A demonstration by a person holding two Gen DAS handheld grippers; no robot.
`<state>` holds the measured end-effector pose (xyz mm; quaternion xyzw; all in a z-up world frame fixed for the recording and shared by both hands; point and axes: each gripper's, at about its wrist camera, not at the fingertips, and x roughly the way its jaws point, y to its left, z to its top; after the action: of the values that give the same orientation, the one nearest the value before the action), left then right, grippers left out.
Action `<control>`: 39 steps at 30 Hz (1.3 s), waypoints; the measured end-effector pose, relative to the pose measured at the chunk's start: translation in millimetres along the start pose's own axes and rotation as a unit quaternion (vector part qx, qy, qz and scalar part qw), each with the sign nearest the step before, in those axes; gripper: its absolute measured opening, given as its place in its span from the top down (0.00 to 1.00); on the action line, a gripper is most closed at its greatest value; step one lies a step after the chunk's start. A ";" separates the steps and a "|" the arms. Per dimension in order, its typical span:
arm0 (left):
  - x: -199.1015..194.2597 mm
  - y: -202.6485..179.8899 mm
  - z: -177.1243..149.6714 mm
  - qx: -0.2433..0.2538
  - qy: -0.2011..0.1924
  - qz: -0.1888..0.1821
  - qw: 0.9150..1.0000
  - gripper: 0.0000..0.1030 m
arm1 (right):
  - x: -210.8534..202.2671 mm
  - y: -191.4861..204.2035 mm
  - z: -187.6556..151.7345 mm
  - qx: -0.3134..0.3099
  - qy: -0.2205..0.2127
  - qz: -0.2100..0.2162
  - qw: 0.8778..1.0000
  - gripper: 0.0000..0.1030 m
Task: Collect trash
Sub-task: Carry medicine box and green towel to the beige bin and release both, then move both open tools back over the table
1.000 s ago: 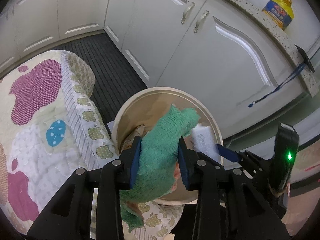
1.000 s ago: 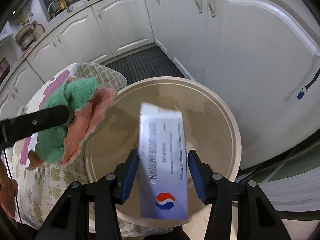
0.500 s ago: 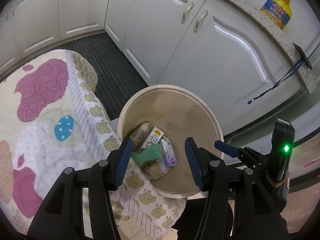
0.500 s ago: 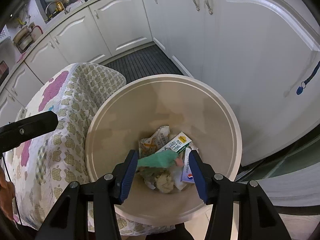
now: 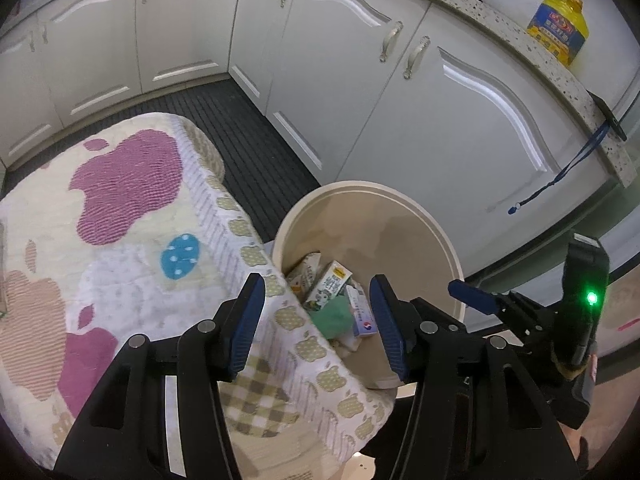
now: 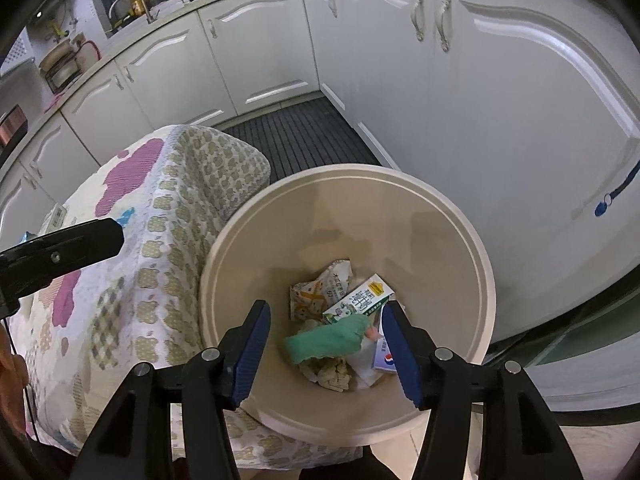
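A round beige bin (image 5: 368, 189) (image 6: 344, 170) stands on the floor beside the covered table. At its bottom lie a green cloth (image 5: 334, 316) (image 6: 326, 338), a white box with a red and blue logo (image 5: 362, 316) (image 6: 386, 354), a milk carton (image 5: 330, 282) (image 6: 360, 298), a snack wrapper (image 6: 316, 292) and crumpled tissue (image 6: 330, 372). My left gripper (image 5: 316, 278) hovers open over the bin's near edge with nothing in it. Above the bin, my right gripper (image 6: 326, 306) has its jaws opening and nothing between them.
A quilted cover with purple patches (image 5: 120, 220) drapes the table at the left, touching the bin. White cabinets (image 5: 440, 120) curve behind. A yellow oil bottle (image 5: 558, 28) stands on the counter. A blue lanyard (image 5: 560, 176) hangs over one door. Dark ribbed matting (image 6: 296, 136) covers the floor.
A second ago the left gripper held the green cloth and the right held the white box over the bin. Both let go; the items now lie inside, and both hands have lifted slightly.
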<state>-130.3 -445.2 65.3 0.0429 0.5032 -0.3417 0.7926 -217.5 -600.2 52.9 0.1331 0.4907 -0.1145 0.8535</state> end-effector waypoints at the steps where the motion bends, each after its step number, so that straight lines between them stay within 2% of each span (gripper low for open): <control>1: -2.5 2.1 -0.3 -0.001 -0.002 0.002 1.000 0.49 | -0.9 1.8 0.2 -0.002 -0.001 0.000 1.000 0.46; 11: -31.1 22.7 -9.3 -0.006 -0.020 0.019 1.000 0.49 | -21.1 36.7 4.3 -0.031 -0.024 0.014 0.999 0.45; 17: -56.2 41.3 -22.6 -0.015 -0.028 0.026 0.999 0.49 | -30.2 69.1 1.3 -0.056 -0.033 0.033 0.997 0.41; 26: -109.0 84.9 -58.0 -0.026 -0.032 0.045 0.998 0.49 | -34.9 120.6 -4.9 -0.100 -0.035 0.065 0.992 0.41; 39: -174.3 167.5 -119.8 -0.088 -0.033 0.076 0.993 0.48 | -37.0 195.6 -27.6 -0.169 -0.018 0.118 0.978 0.41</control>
<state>-169.7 -181.3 104.5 0.0002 0.5001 -0.2359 0.8332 -194.2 -404.9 94.1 0.0419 0.4684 0.0689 0.8798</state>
